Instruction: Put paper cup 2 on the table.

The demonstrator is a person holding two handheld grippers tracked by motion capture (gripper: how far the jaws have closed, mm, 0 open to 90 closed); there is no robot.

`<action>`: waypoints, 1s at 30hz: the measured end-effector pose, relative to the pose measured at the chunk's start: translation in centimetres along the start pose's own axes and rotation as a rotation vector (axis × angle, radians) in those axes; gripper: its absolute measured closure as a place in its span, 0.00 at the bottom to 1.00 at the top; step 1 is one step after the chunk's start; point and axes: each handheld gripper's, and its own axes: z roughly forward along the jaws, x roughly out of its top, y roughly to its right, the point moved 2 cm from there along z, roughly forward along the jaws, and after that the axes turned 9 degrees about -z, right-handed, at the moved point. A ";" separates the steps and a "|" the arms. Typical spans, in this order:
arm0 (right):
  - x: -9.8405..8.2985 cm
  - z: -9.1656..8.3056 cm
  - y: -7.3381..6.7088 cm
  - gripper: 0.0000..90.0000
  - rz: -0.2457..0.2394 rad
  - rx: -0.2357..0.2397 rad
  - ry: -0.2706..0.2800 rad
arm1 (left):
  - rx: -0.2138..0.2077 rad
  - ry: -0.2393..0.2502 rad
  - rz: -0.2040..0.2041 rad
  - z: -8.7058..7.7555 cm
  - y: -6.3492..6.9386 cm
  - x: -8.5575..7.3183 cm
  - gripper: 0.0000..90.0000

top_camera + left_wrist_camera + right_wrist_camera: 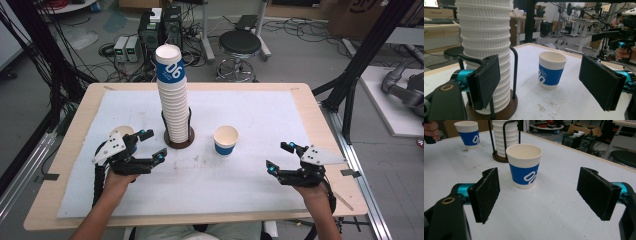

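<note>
A tall stack of white ribbed paper cups [176,95], topped by a blue-banded one, stands in a black wire holder on a round brown base [179,141] left of the table's middle. One blue-and-white cup [225,140] stands upright to its right. A second cup [121,132] sits at the left, partly hidden behind my left gripper [154,145]. That gripper is open and empty, pointing at the stack [485,50] and the single cup [551,70]. My right gripper [280,157] rests open near the front right, facing the single cup [524,167] from a short way off.
A white sheet [260,115] covers most of the wooden table [320,130]. Black frame posts [350,95] stand at the right edge. On the floor beyond the far edge are a stool [240,45], black boxes [160,30] and cables.
</note>
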 end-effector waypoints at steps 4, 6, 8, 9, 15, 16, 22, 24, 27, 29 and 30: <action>0.0 0.2 -0.2 0.21 0.003 0.008 -0.004 | 0.015 0.008 -0.003 -0.7 -0.3 0.0 0.19; 0.0 0.4 -0.2 0.21 0.003 0.009 -0.005 | 0.020 0.013 -0.005 -0.9 -0.4 0.0 0.19; 0.0 0.6 -0.2 0.21 0.000 0.011 -0.006 | 0.023 0.012 -0.005 -1.0 -0.5 -0.1 0.19; 0.0 0.7 -0.3 0.21 0.009 0.014 -0.009 | 0.026 0.012 -0.007 -1.0 -0.5 -0.1 0.19; 0.1 0.9 -0.4 0.21 0.008 0.019 -0.015 | 0.029 0.014 -0.007 -1.2 -0.5 -0.3 0.19; 0.1 0.9 -0.4 0.21 0.009 0.021 -0.017 | 0.030 0.012 -0.003 -1.2 -0.5 -0.3 0.19; -0.1 1.1 -0.3 0.21 0.002 0.020 -0.013 | 0.031 0.014 -0.006 -1.2 -0.5 -0.3 0.19; -0.1 1.0 -0.3 0.21 0.012 0.022 -0.016 | 0.031 0.014 -0.006 -1.2 -0.5 -0.4 0.20; -0.1 1.0 -0.2 0.21 0.012 0.022 -0.016 | 0.028 0.012 -0.001 -1.2 -0.5 -0.3 0.20; -0.1 1.0 -0.2 0.21 0.016 0.022 -0.013 | 0.029 0.014 -0.003 -1.1 -0.5 -0.3 0.20; -0.1 1.0 -0.2 0.21 0.019 0.022 -0.013 | 0.031 0.015 -0.001 -1.1 -0.5 -0.4 0.20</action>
